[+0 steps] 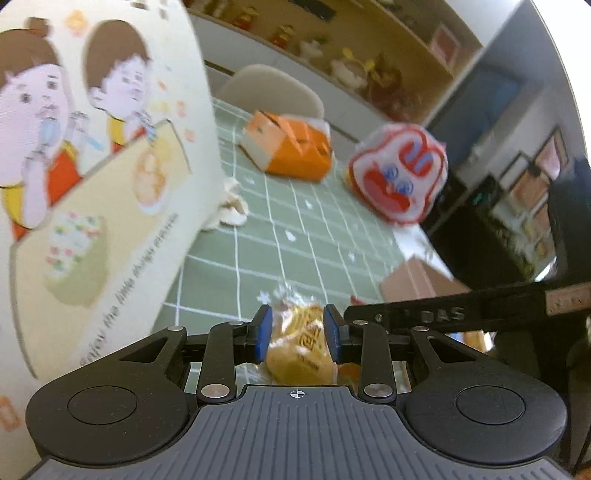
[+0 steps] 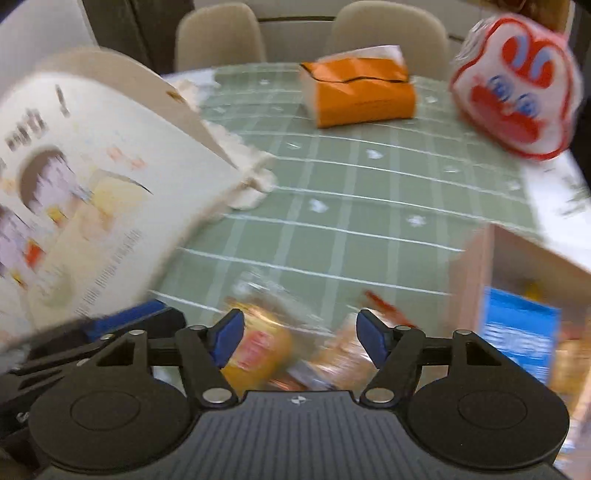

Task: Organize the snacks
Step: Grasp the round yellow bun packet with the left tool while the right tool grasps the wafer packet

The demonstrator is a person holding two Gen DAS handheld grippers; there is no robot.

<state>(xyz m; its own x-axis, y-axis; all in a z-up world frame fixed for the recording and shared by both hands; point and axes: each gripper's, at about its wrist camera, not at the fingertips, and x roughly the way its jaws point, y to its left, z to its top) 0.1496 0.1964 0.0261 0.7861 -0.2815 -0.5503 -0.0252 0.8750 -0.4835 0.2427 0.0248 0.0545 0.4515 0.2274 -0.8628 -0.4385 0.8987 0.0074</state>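
Clamping golden cellophane-wrapped pastry (image 1: 301, 345) in my left gripper (image 1: 298, 334) beside cream cartoon-printed box (image 1: 92, 177); my right gripper (image 2: 297, 341), jaws apart, empty, above more packets. Risk: crinkly wrapper slipping.

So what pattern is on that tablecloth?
Sage green with a white grid and small white motifs on the tablecloth; clearest in the right wrist view.

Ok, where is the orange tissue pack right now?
The orange tissue pack lies at the far end of the green checked tablecloth, left of the red-and-white snack bag, in front of the beige chairs.
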